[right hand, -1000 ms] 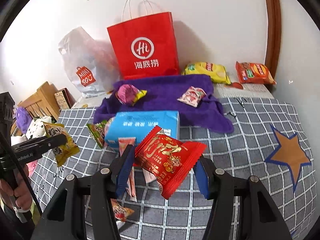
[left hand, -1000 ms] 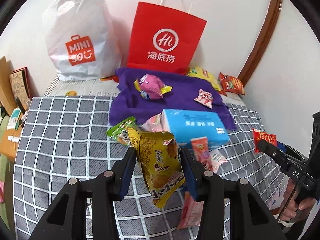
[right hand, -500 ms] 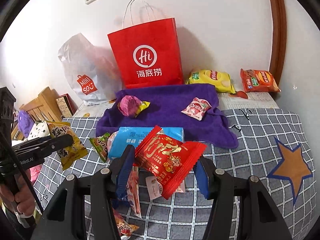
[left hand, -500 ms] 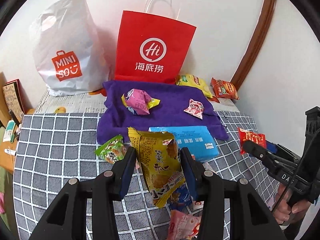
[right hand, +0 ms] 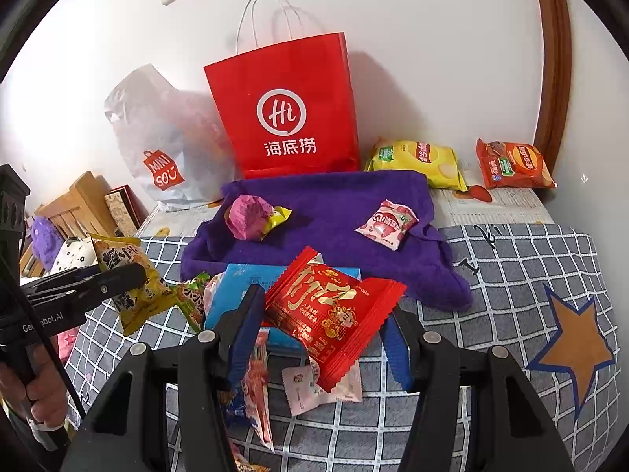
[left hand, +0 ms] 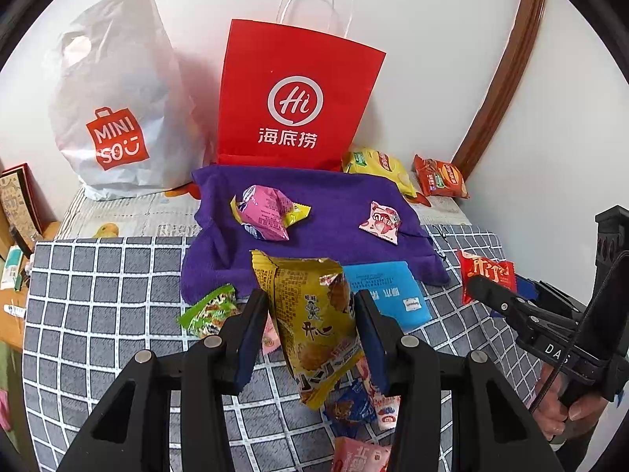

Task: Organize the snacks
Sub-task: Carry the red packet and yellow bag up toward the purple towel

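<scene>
- Presently, the transport step is judged to be in hand: both grippers carry a snack above the checked table, neither packet set down yet.
- Left gripper: closed on a yellow packet, pinched across its middle, packet hanging upright with its lower end below the fingers.
- Right gripper: closed on a red packet, held tilted, one corner drooping towards the table.
- Pose: both grippers level, side by side, pointed at the purple towel and the red paper bag standing behind it against the wall.
- Destination cannot be told for certain. Two small snacks, a pink packet and a strawberry packet, already lie on the towel, which suggests it as the sorting area.
- Next move calls for carrying forward over the blue box and the loose packets below, then lowering before release; the drooping red packet could snag the box.
</scene>
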`<state>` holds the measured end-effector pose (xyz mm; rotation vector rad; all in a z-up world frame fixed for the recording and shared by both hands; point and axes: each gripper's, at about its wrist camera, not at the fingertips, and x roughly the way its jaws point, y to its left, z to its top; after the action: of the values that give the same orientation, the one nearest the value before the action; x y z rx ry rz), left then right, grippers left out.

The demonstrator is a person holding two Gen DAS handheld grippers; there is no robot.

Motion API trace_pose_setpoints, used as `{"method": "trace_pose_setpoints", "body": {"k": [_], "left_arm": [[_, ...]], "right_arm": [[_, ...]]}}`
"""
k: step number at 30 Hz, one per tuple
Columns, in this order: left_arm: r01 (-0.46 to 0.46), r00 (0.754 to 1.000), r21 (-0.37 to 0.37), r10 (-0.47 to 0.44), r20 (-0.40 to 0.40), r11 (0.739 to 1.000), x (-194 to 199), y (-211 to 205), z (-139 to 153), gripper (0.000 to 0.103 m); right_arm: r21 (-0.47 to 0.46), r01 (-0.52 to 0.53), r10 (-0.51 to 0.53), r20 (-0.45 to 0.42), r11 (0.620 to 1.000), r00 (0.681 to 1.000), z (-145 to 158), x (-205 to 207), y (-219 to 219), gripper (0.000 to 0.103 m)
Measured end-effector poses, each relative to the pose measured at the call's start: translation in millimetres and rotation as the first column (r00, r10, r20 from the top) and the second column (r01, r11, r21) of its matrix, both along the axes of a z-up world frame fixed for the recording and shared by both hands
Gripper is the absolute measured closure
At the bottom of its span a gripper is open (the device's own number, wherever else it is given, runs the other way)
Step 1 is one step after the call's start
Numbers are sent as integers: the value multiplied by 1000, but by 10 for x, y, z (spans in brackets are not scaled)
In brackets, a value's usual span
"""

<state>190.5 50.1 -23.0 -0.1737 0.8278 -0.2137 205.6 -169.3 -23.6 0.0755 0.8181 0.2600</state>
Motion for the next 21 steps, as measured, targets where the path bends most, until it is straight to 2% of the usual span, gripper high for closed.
{"method": "trace_pose_setpoints", "body": {"k": [21], "left_arm": [[17, 1000, 31, -17, 8, 999, 509, -35, 22, 59]], "right_arm": [[-22, 22, -22, 6, 1000, 1000, 24, 633, 18, 47]]}}
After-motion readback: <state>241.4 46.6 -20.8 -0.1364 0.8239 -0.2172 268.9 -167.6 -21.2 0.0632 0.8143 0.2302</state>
